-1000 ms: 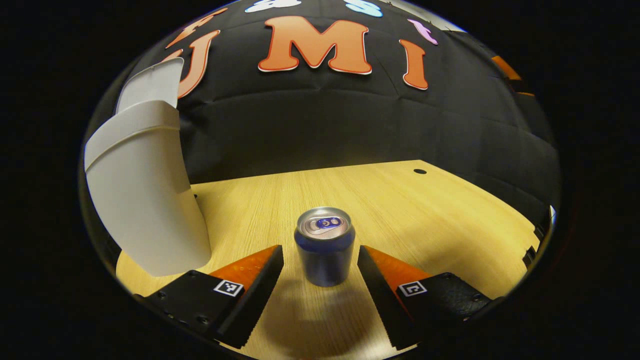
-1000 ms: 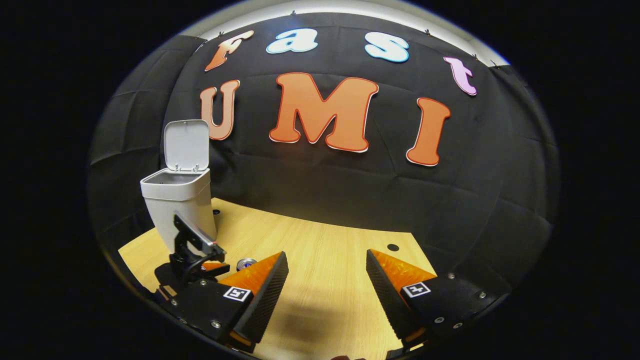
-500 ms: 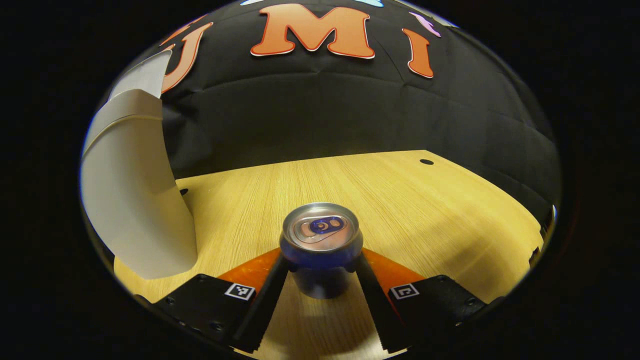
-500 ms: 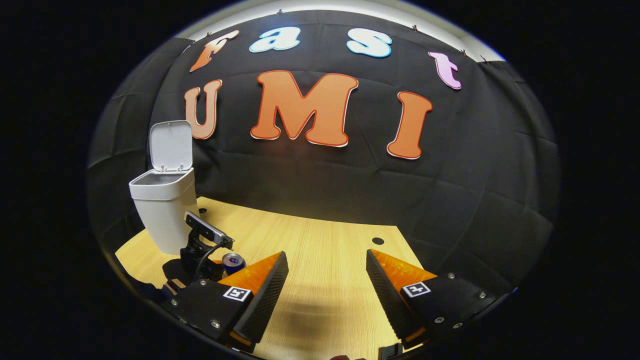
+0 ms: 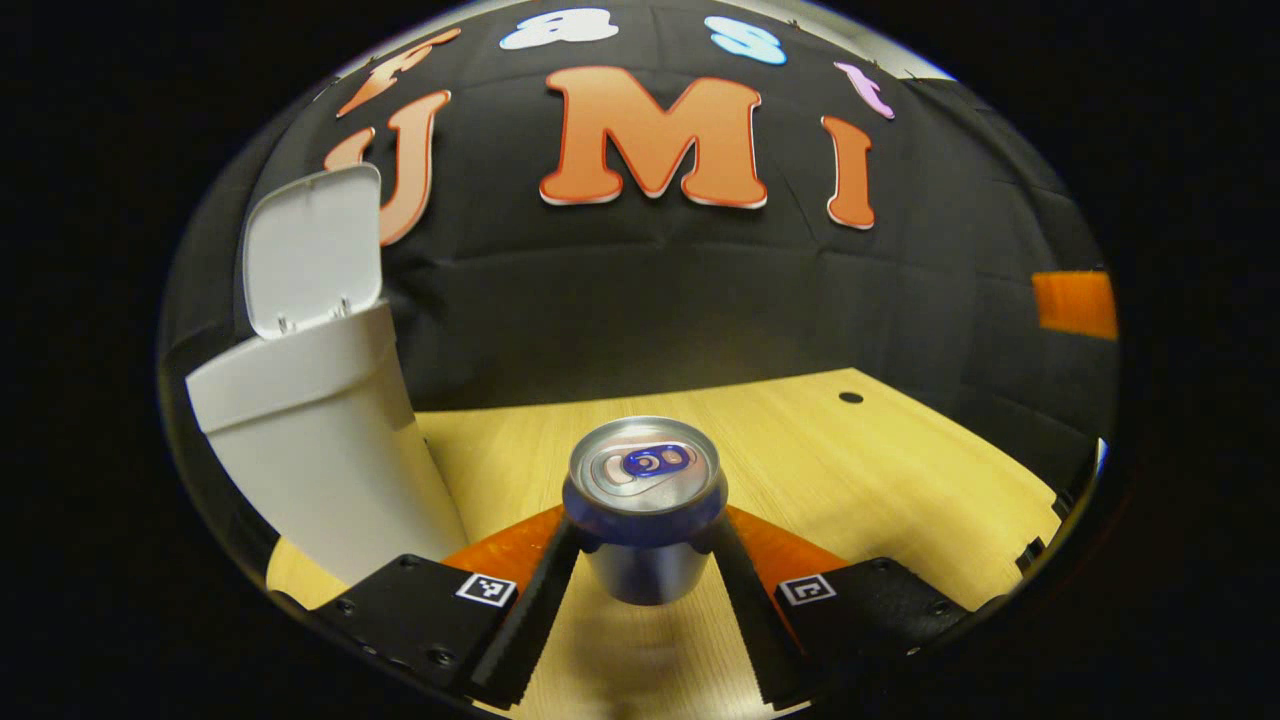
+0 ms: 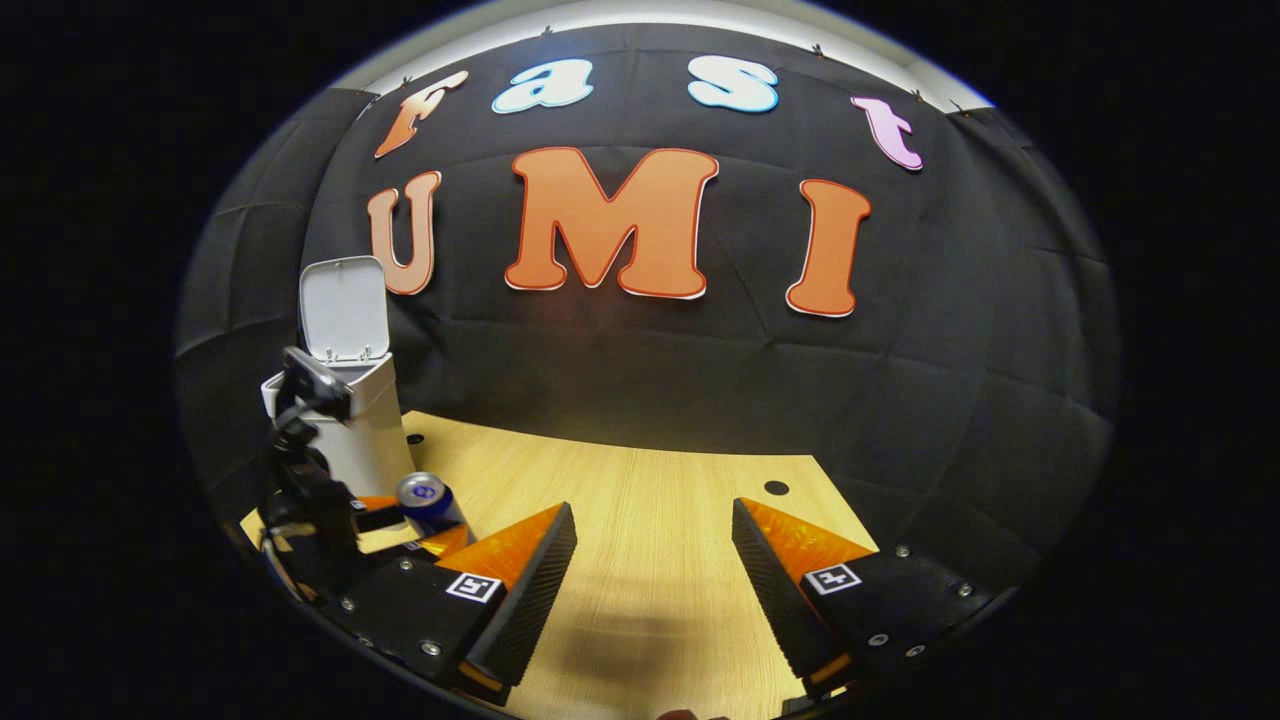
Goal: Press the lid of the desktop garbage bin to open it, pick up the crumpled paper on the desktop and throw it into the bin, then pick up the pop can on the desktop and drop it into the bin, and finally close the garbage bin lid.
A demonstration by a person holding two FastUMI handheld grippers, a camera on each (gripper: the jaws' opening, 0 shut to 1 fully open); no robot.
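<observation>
Left gripper view: the left gripper [image 5: 645,560], fingers clamped on both sides of the pop can [image 5: 644,505], has raised it off the wooden desktop [image 5: 880,470] since a second ago; the open garbage bin [image 5: 320,440] stands just left. Right gripper view: the right gripper [image 6: 650,560] waits with fingers spread, empty, the can at far left beside the bin.

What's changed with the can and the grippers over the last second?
The left gripper closed on the can and lifted it off the table; in the right gripper view the can has risen toward the bin. The right gripper stayed open over the table, and the bin's lid stayed up.
</observation>
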